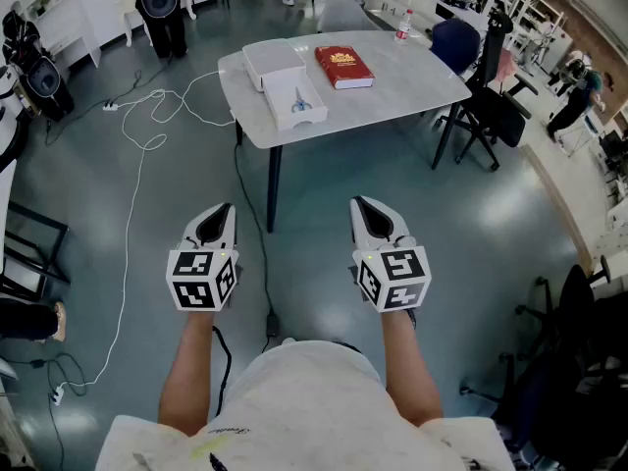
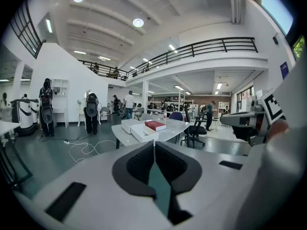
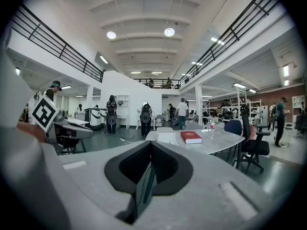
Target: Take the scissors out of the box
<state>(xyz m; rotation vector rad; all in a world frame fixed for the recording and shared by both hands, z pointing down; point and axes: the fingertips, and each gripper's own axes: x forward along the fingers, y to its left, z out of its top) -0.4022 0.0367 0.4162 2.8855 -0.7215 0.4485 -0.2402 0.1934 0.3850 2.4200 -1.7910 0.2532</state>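
Sitting in box (image 1: 279, 102), scissors (image 1: 301, 101) well fwd of L tool (image 1: 218, 218), R tool (image 1: 366, 210)

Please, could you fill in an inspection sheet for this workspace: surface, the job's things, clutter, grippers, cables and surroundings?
Surface: grey table, well ahead of both grippers.
Job's things: scissors lie inside the open white box near the table's front edge; a white lid-like part sits just behind it.
Clutter: red book beside the box; bottle at the far edge.
Grippers: left gripper and right gripper both shut, empty, held over the floor.
Cables: white cable loops on the floor left of the table; black cable runs past the table leg.
Surroundings: black chair at the table's right; people and shelves further back.
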